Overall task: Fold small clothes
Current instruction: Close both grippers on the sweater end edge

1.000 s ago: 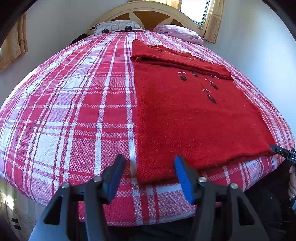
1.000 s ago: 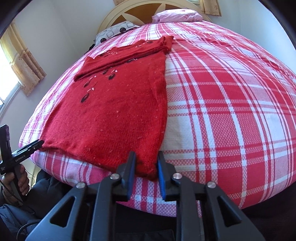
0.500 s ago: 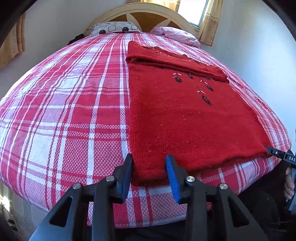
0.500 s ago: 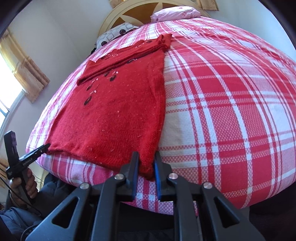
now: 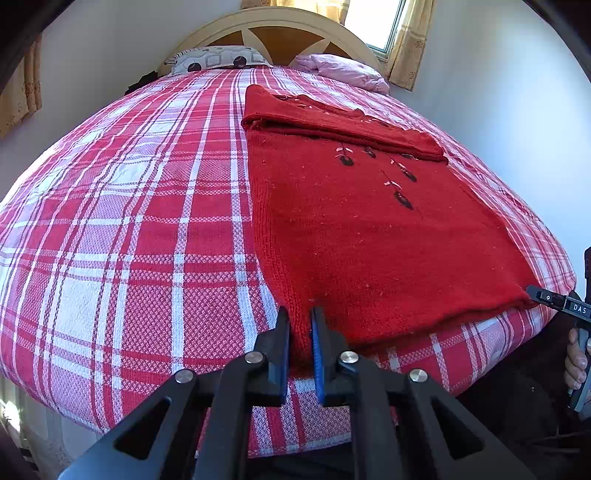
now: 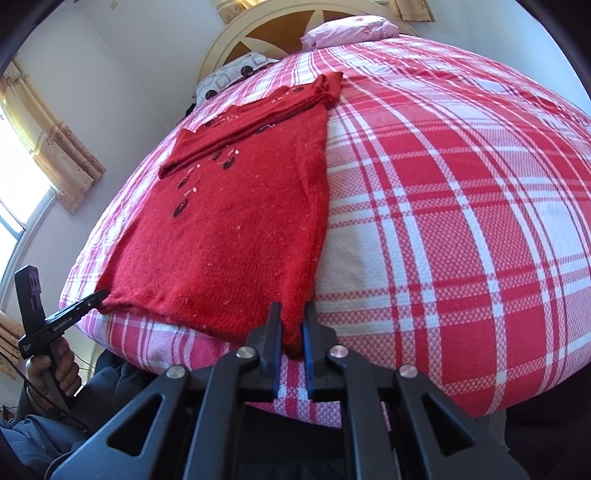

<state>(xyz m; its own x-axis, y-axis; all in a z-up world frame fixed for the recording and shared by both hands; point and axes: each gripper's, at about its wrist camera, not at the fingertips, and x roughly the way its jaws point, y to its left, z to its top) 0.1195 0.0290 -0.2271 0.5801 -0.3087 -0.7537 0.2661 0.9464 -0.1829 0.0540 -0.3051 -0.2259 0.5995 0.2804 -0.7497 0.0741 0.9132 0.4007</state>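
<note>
A red knitted sweater [image 5: 369, 229] with dark embroidered motifs lies flat on the bed, its sleeves folded across the far end. It also shows in the right wrist view [image 6: 236, 229]. My left gripper [image 5: 300, 321] is shut on the sweater's near-left hem corner. My right gripper [image 6: 291, 317] is shut on the near-right hem corner. The right gripper's tip [image 5: 554, 299] shows at the far right of the left wrist view, and the left gripper [image 6: 79, 306] shows at the left of the right wrist view.
The bed has a red and white plaid cover [image 5: 129, 240] and a wooden headboard [image 5: 273, 33]. A patterned pillow [image 5: 218, 59] and a pink pillow [image 5: 340, 68] lie at the head. Walls and curtained windows stand close on both sides.
My left gripper has closed from wide open onto the sweater's hem corner. My right gripper has closed tighter on the other corner. Both have moved slightly forward.
</note>
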